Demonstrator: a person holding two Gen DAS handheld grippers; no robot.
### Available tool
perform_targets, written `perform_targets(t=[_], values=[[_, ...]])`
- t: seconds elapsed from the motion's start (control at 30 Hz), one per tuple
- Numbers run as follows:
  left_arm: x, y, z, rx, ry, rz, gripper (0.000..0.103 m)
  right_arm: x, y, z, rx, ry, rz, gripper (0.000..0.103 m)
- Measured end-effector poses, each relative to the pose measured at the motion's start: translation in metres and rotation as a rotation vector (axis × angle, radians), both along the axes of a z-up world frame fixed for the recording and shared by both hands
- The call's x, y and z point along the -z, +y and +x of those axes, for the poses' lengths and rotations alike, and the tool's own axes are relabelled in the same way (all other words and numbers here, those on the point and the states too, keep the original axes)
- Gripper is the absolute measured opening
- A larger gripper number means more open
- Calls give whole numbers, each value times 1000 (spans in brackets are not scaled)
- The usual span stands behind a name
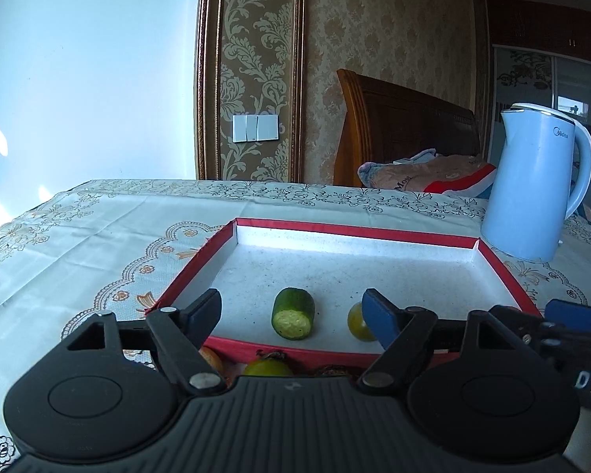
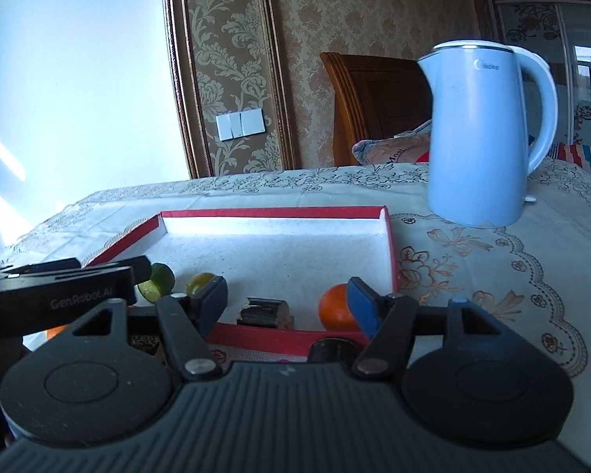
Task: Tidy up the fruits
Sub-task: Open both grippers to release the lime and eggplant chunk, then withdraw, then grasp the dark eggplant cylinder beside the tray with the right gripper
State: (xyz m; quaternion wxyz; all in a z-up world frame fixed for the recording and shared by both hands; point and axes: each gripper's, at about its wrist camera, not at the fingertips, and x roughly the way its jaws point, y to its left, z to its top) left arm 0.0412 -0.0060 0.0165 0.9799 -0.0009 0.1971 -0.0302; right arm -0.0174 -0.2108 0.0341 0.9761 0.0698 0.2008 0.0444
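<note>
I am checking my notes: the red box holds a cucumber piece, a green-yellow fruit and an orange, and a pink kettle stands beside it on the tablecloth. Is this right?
Not quite: the kettle is light blue, not pink, as both wrist views show. The rest holds: the red box contains the cucumber piece, the green-yellow fruit and the orange, on the tablecloth.

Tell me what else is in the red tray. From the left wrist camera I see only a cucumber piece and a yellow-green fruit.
Observer: An orange sits in the red tray, near its front right corner.
Operator: Anything between it and the yellow-green fruit?
Observer: Yes, a dark brown chunk lies just inside the front wall.
Operator: Are the right tongs holding anything?
Observer: No, the right tongs are open and empty, above the tray's front edge.
</note>
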Motion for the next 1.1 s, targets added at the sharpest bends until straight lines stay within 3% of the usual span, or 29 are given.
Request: perform_targets(t=[0.23, 0.4, 0.47, 0.53, 0.8, 0.9, 1.0, 1.1], values=[[7, 16, -35, 61, 0, 56, 79, 4, -31, -38, 6, 30, -4, 69], [10, 31, -49, 103, 14, 8, 79, 11, -38, -50, -1, 56, -86, 68], [12, 34, -52, 112, 26, -8, 79, 12, -36, -47, -22, 76, -123, 67], [16, 35, -52, 122, 37, -13, 79, 12, -32, -44, -34, 81, -141, 59], [21, 34, -51, 127, 57, -1, 79, 16, -14, -20, -83, 131, -148, 59], [21, 32, -53, 129, 59, 10, 79, 19, -7, -11, -88, 162, -149, 50], [21, 32, -53, 130, 60, 11, 79, 22, -2, -4, -80, 182, -160, 49], [21, 32, -53, 129, 69, 17, 79, 24, -3, 0, -68, 200, -146, 40]])
